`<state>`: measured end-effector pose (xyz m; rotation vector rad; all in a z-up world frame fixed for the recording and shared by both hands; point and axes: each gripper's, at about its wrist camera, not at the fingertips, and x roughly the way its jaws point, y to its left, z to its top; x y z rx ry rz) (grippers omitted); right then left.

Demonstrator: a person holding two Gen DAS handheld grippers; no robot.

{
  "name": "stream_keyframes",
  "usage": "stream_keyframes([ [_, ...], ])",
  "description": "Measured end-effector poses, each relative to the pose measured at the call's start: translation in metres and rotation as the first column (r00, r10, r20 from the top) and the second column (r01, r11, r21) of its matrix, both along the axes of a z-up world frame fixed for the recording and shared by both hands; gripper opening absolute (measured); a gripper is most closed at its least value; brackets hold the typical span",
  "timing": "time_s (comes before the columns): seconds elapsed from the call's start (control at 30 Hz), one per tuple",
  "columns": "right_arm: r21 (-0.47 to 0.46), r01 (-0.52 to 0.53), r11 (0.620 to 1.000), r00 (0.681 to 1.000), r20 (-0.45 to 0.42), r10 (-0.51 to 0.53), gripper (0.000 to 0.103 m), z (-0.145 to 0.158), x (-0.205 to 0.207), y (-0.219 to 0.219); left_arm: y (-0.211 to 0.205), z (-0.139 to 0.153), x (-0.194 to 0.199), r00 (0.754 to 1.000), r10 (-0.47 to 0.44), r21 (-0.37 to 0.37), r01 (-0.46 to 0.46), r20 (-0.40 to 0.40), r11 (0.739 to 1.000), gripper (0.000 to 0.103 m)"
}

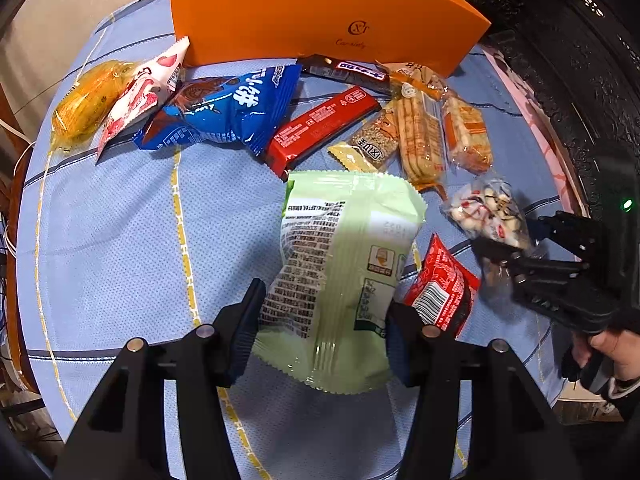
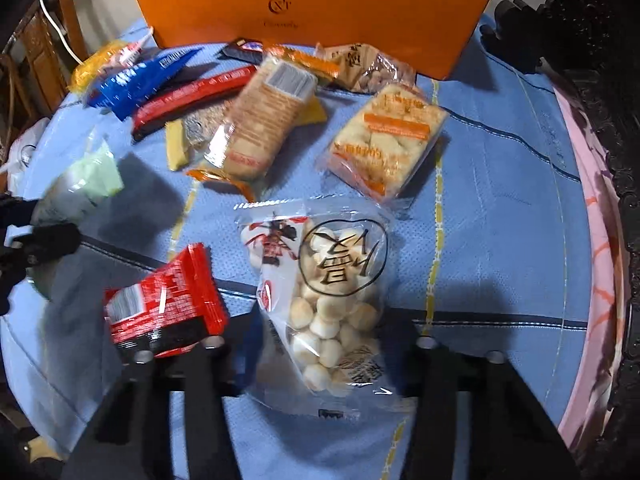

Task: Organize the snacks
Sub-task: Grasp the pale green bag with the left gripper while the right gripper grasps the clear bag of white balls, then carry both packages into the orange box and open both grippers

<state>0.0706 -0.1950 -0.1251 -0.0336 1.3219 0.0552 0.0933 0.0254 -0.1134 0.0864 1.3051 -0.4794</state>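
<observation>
With the left gripper (image 1: 320, 332) clamping the green packet (image 1: 344, 264) and the right gripper (image 2: 320, 344) squeezing the biscuit bag (image 2: 320, 296), we lift gently toward the orange box (image 1: 320, 12) at twelve o'clock.

the orange box (image 1: 320, 12) at the far edge of the tabletop bears a round monogram, seemingly "cv", over a script word too small to read. the blue packet (image 1: 228, 112) near the far left corner carries big white chinese characters, one reading "饼". the clear bag of small round biscuits (image 2: 332, 300) has black brush characters inside a circle, not legible. the green packet (image 1: 340, 264) shows dense fine print, the small red packet (image 1: 440, 292) a barcode.
</observation>
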Motion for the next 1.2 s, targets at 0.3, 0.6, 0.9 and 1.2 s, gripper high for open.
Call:
stream_keyframes([
  [0.3,0.211,0.161,0.964,0.987,-0.037,-0.157,0.036,0.016,-0.013,-0.065,0.001,0.008,-0.002,1.0,0.004,-0.014,-0.003,0.017,1.0,0.054],
  [0.6,0.283,0.121,0.952,0.983,0.097,-0.154,0.037,0.071,-0.012,-0.07,-0.001,0.057,0.008,0.993,0.0,-0.036,0.004,0.116,0.999,0.054],
  [0.9,0.3,0.043,0.953,0.938,0.318,-0.142,0.037,0.153,0.087,-0.076,-0.014,0.145,0.085,0.953,0.017,-0.074,0.006,0.302,0.997,0.054],
  [1.2,0.35,0.092,0.932,0.907,0.358,-0.224,0.037,0.157,0.187,-0.081,-0.053,0.155,0.191,0.951,0.06,-0.083,-0.036,0.304,0.996,0.054],
])
